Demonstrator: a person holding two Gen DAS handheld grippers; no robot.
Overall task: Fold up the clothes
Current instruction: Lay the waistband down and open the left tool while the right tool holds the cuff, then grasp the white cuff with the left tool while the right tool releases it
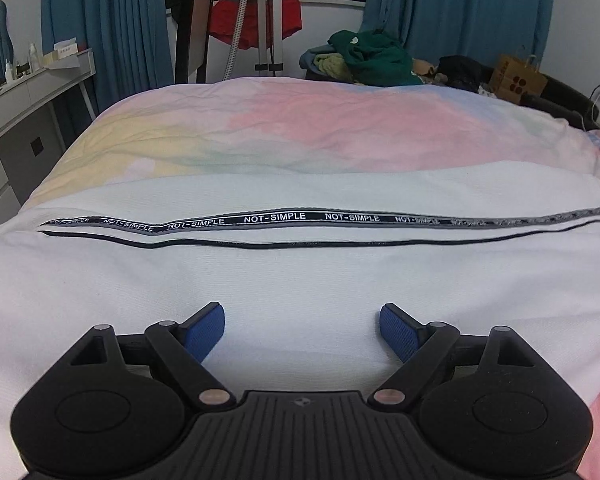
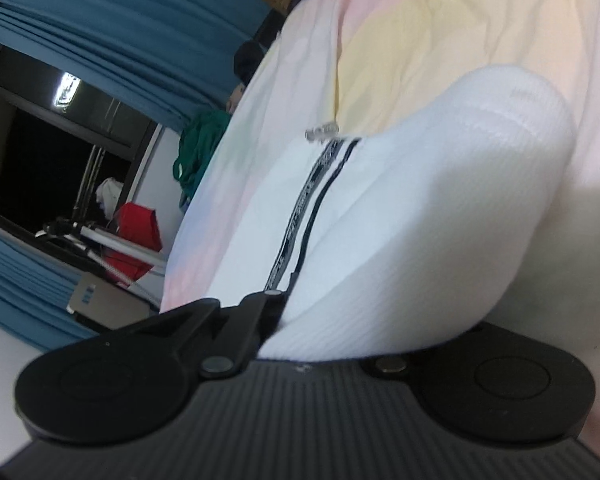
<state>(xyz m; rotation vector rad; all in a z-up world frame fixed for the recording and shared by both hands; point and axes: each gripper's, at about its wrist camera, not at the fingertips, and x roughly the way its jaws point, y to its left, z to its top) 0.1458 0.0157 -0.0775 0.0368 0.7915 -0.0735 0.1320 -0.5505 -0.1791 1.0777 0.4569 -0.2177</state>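
A white garment (image 1: 300,272) with a black "NOT-SIMPLE" tape stripe (image 1: 276,218) lies flat across the pastel bed cover (image 1: 284,128). My left gripper (image 1: 302,330) is open and empty, its blue pads (image 1: 204,332) resting just above the white cloth near its front edge. In the right wrist view the camera is tilted; the white garment (image 2: 420,220) bulges up over my right gripper (image 2: 340,340) and hides its fingertips. The cloth runs into the jaws, which look closed on a fold of it. The stripe (image 2: 312,200) runs away from the gripper.
A pile of green and dark clothes (image 1: 372,58) lies at the bed's far edge, with a brown paper bag (image 1: 518,78) to the right. A grey desk (image 1: 32,92) stands left. Blue curtains (image 1: 108,20) and a rack with red cloth (image 1: 256,20) stand behind.
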